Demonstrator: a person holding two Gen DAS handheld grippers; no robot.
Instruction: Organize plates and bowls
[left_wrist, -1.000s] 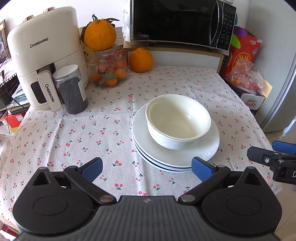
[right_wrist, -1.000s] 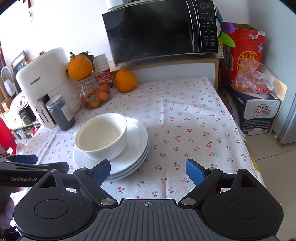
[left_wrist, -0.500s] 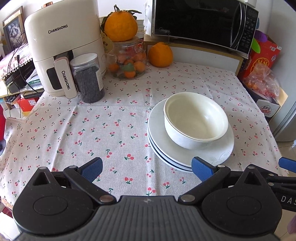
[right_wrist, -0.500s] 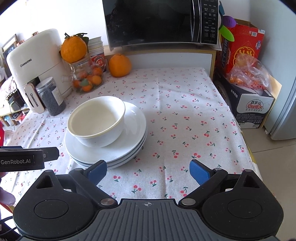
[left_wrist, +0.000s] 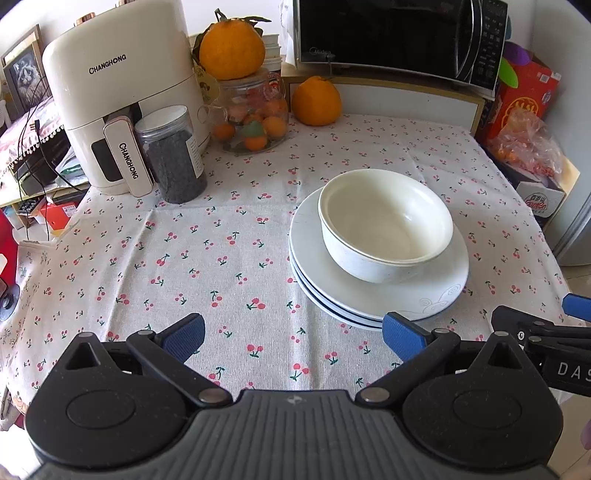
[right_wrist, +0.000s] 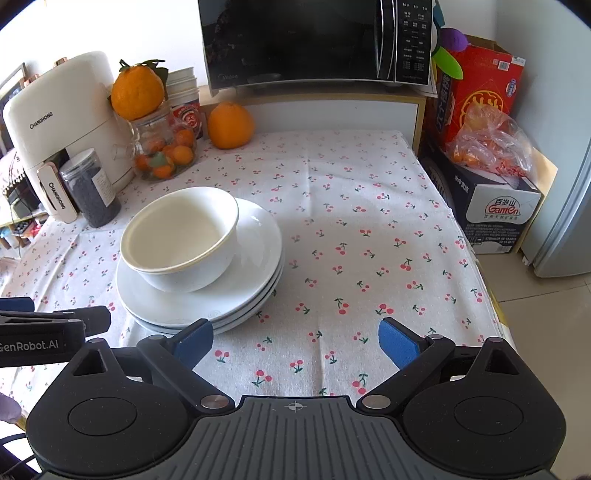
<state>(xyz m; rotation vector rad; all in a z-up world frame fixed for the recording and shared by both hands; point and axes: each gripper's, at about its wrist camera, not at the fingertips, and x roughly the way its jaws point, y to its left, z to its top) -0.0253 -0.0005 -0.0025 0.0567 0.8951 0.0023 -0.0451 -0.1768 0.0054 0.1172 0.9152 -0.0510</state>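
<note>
White nested bowls (left_wrist: 386, 225) sit on a stack of white plates (left_wrist: 439, 291) on the cherry-print tablecloth; they show in the right wrist view too, bowls (right_wrist: 181, 240) on plates (right_wrist: 258, 254). My left gripper (left_wrist: 293, 334) is open and empty, held above the table's near edge, left of the plates. My right gripper (right_wrist: 295, 341) is open and empty, near the front edge just right of the plates. Each gripper shows at the edge of the other's view.
A white air fryer (left_wrist: 122, 92), a dark-filled jar (left_wrist: 173, 155), a glass jar of small fruit (left_wrist: 255, 118) with an orange on top, another orange (left_wrist: 316, 101) and a microwave (left_wrist: 399, 37) line the back. Boxes and a fruit bag (right_wrist: 487, 147) stand right of the table.
Both grippers have drawn back and risen a little; the left view has shifted so the plates lie further right. Bowls and plates have not moved.
</note>
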